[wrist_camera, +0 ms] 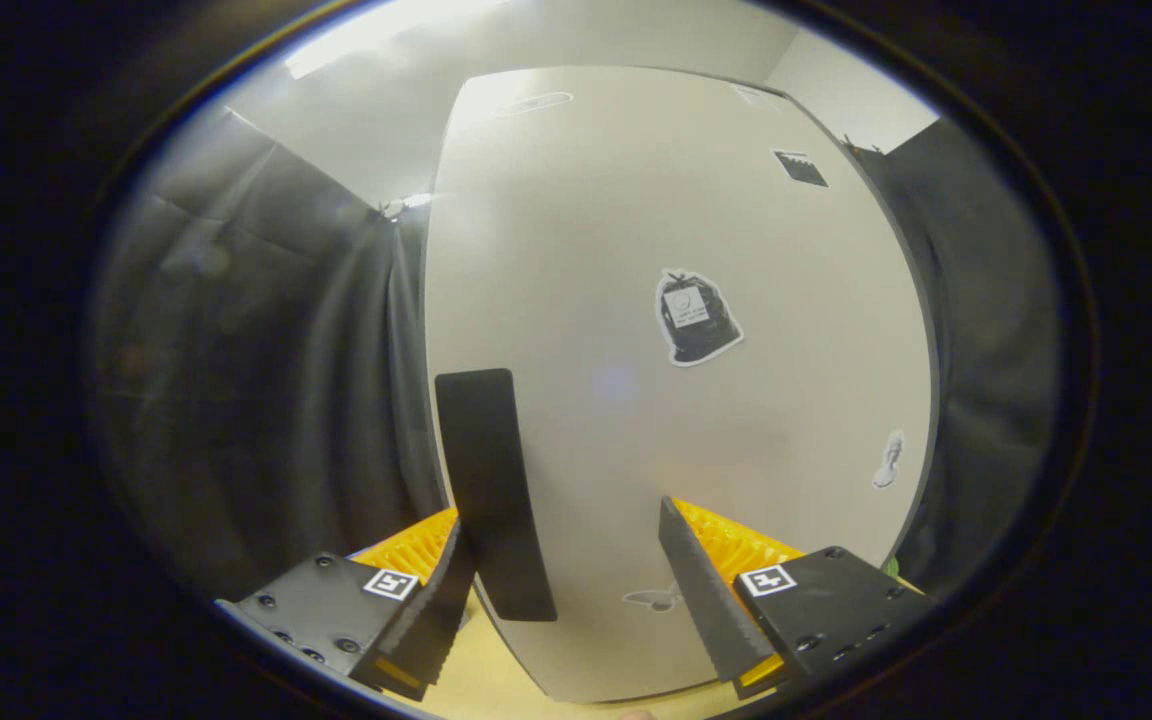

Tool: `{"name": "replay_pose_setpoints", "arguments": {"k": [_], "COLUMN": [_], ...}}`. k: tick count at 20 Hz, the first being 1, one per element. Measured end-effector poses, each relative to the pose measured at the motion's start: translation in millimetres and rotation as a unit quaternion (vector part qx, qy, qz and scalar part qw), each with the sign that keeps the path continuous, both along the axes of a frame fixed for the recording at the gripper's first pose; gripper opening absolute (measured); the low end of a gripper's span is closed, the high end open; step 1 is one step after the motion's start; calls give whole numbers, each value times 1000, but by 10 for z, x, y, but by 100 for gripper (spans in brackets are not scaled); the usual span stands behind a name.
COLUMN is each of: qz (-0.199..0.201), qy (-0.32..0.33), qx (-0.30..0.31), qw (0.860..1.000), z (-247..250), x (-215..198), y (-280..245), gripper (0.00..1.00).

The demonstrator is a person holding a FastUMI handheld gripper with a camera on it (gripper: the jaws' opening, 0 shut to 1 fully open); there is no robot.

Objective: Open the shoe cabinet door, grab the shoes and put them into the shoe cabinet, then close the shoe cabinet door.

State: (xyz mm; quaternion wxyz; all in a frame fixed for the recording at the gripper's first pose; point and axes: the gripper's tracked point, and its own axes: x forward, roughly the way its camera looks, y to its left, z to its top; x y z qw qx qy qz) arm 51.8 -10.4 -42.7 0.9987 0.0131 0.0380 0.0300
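Here, shoe cabinet door [676, 330] shut, flat ahead of tool [568, 555]. Tool spread wide, gripping nothing; dark handle [492, 490] beside left finger. Door likely stiff, light, slick-faced; handle the only purchase.

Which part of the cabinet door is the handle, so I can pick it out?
Start from the pale cabinet door ahead of the open claw. Near its left edge, low down, is the handle: a dark upright strip beside the left finger, plain and long, unlike the small stickers elsewhere.
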Motion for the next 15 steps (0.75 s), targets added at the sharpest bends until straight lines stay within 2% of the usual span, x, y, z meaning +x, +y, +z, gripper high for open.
{"name": "replay_pose_setpoints", "arguments": {"k": [7,15], "qz": [-20,-13], "qy": [-5,-8], "qx": [-2,9], "qw": [1000,1000], "z": [-10,-32], "x": [16,16], "y": [-7,17], "gripper": [100,100]}}
